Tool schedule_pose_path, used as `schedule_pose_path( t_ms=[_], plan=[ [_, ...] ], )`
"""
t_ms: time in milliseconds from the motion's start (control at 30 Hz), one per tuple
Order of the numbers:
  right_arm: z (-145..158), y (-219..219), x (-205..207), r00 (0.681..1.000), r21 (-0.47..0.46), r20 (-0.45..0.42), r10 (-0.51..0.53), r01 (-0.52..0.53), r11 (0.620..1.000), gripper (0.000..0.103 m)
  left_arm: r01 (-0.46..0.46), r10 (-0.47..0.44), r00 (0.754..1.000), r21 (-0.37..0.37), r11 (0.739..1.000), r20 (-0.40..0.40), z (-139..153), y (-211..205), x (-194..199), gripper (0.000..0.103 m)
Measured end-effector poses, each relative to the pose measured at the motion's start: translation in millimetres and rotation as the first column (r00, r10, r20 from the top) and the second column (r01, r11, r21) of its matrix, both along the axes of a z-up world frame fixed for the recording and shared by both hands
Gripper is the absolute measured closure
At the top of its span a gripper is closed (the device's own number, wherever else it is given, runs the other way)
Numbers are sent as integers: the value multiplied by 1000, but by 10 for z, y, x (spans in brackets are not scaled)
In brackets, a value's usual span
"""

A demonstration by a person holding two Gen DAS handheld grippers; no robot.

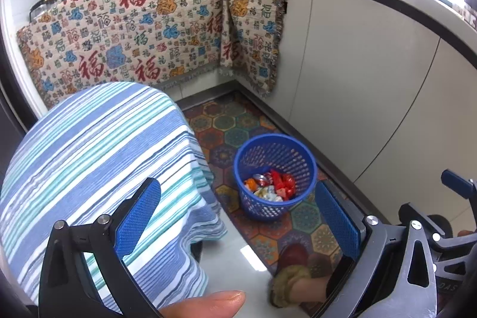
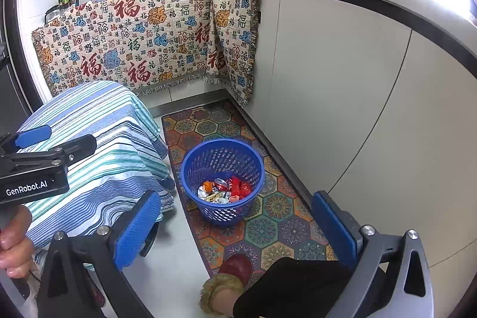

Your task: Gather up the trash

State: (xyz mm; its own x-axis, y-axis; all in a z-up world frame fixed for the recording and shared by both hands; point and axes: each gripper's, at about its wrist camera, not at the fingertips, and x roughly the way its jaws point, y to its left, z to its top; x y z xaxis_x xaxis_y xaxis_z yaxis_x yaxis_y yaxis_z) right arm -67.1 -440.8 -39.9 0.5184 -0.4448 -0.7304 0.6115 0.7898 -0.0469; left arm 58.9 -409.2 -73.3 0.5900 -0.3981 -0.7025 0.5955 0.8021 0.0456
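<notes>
- Trash point(image 2: 225, 190), a heap of crumpled wrappers and what looks like a crushed can, lies at the bottom of a blue perforated plastic basket point(image 2: 190, 166); the same heap point(image 1: 272, 187) shows from the left camera inside the basket point(image 1: 307, 166).
- The basket stands on a patterned hexagon floor mat point(image 2: 277, 225), just right of a low table under a striped cloth point(image 2: 98, 139) and near the grey cabinet fronts point(image 2: 342, 97).
- I see no loose trash on the floor or the cloth, so the collecting looks largely done.
- The left gripper point(image 1: 238, 216) hangs released, its blue pads spread wide with nothing between them.
- The right gripper point(image 2: 235, 225) is likewise spread and empty, held above the mat.
- Wrappers would likely be light, soft and crackly, easy to pinch at any fold; the can stiffer and slippery.
- The basket looks light and fairly rigid; its rolled rim seems the best place to grip.
</notes>
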Motion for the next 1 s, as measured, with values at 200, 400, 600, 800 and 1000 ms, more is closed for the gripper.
schedule_pose_path(
  t_ms=[200, 400, 600, 800, 1000],
  plan=[
    [-6, -7, 1, 1000, -2, -9, -10, 10, 1000, 0, 2, -2, 1000, 11, 1000, -3, -21, -22, 1, 0],
    [-30, -33, 9, 1000, 7, -16, -9, 9, 1000, 0, 4, -4, 1000, 19, 1000, -1, -28, -47, -7, 0],
    [-33, -32, 14, 1000, 6, -18, -13, 13, 1000, 0, 3, -3, 1000, 25, 1000, 4, -35, -57, -9, 0],
    [-58, -51, 15, 1000, 8, -24, -13, 14, 1000, 0, 2, -2, 1000, 31, 1000, 0, -44, -66, 2, 0],
    [-54, -47, 15, 1000, 7, -23, -16, 16, 1000, 0, 0, 0, 1000, 34, 999, -1, -51, -76, -3, 0]
  ],
)
